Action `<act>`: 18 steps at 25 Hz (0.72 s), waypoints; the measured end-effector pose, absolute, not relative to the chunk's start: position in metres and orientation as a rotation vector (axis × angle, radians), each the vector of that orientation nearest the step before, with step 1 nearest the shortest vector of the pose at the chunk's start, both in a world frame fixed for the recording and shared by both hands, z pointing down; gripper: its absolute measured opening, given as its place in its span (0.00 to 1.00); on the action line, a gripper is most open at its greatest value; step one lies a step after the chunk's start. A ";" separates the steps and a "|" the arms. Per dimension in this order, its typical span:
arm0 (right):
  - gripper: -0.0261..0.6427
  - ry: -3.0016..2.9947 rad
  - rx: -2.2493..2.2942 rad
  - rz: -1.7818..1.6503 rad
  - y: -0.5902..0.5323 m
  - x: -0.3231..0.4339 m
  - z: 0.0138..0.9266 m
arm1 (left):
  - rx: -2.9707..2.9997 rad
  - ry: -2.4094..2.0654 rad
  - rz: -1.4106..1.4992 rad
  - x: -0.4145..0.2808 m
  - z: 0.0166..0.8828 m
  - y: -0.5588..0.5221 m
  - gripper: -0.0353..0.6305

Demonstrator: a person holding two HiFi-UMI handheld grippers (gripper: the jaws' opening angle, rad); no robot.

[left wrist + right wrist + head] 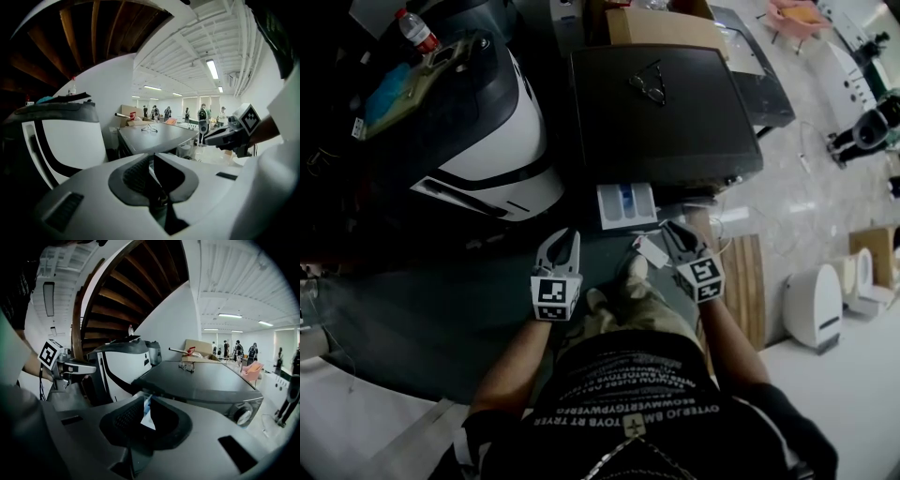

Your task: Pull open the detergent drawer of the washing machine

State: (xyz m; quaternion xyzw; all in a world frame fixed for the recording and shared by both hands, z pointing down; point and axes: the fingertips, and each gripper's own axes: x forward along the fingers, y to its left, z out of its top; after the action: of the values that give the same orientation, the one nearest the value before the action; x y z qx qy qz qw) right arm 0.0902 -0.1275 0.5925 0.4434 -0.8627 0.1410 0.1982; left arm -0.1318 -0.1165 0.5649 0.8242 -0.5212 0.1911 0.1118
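1. Detergent drawer (626, 204): one, white with a blue part inside. It stands pulled out from the front of the washing machine (661, 112), toward that machine's left side in the head view.
2. One washing machine is here, dark on top, and one pair of glasses (647, 86) lies on its lid.
3. Two grippers are held in front of the washing machine, and neither touches the drawer.
4. The left gripper (562, 238) hovers in front of the washing machine, off to the left of the drawer and apart from it. In its own view the jaws meet at the tips, with nothing between them.
5. The right gripper (672, 230) hovers near the drawer's right front corner. Its jaws stand a narrow slit apart and are empty. The drawer's white and blue shows through the slit, farther off.
6. Left of the washing machine stands one larger white-and-black machine (487, 150), with one red-capped bottle (417, 33) on top of it.
7. Behind the washing machine sits one cardboard box (661, 25).
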 end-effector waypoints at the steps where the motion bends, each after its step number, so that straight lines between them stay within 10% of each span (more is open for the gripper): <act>1: 0.09 -2.424 1.247 0.381 -0.128 0.088 0.585 | 2.428 -1.551 0.540 -0.133 0.555 -0.119 0.09; 18: 0.04 -2.574 1.293 0.185 -0.129 0.047 0.457 | 2.520 -1.674 0.204 -0.142 0.418 -0.124 0.06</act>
State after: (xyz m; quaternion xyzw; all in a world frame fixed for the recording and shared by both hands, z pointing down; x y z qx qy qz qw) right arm 0.0468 -0.1292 0.4571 0.4443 -0.8845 0.0634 0.1274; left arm -0.1422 -0.1238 0.4177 0.8298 -0.5514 0.0672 0.0546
